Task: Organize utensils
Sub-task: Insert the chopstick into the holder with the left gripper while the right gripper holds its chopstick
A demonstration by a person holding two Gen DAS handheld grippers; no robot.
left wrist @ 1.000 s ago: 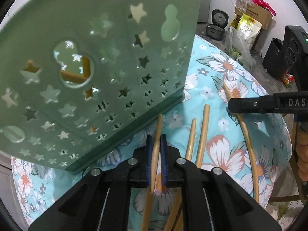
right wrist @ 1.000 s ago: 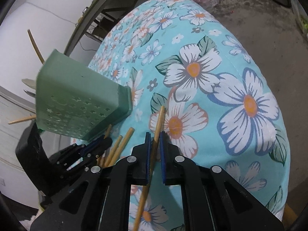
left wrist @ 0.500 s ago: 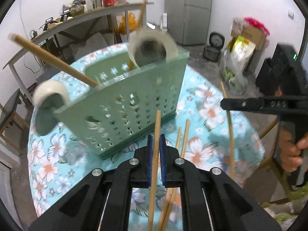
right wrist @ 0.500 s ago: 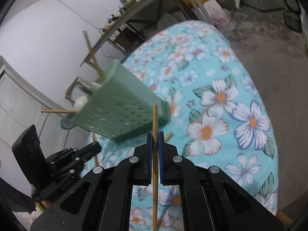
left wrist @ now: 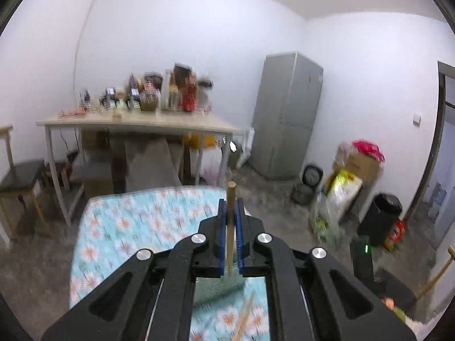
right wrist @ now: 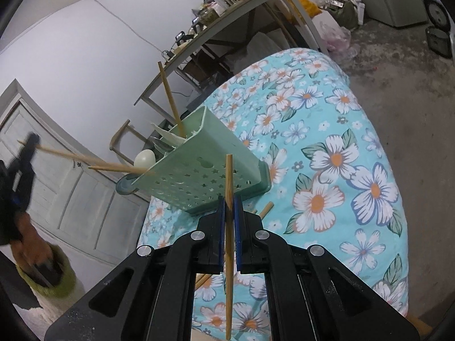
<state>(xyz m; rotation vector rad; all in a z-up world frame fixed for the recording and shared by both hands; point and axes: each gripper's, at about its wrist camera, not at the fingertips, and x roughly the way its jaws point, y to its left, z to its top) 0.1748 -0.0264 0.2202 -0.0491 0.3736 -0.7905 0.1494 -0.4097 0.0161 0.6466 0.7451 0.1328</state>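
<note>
My left gripper (left wrist: pixel 230 207) is shut on a wooden chopstick (left wrist: pixel 231 199) and is raised high above the floral table (left wrist: pixel 128 227). In the right wrist view it shows blurred at the far left (right wrist: pixel 25 153), its chopstick (right wrist: pixel 71 153) slanting down into the green utensil holder (right wrist: pixel 199 176). My right gripper (right wrist: pixel 229 204) is shut on another wooden chopstick (right wrist: pixel 228 187), held upright just in front of the holder. The holder has star-shaped holes and holds spoons and other chopsticks (right wrist: pixel 170 102). Loose chopsticks (right wrist: pixel 266 209) lie on the cloth by its base.
The floral cloth (right wrist: pixel 355 170) covers a round table that drops off at right. A long shelf table (left wrist: pixel 136 122) with jars stands behind, with a grey fridge (left wrist: pixel 287 113), bags and a black bin (left wrist: pixel 381 216) on the floor. A white door (right wrist: pixel 57 184) stands at left.
Both grippers lifted their chopsticks off the table. The left one rose and tilted up, and its chopstick now points into the holder. The right one backed off and holds its chopstick upright.
</note>
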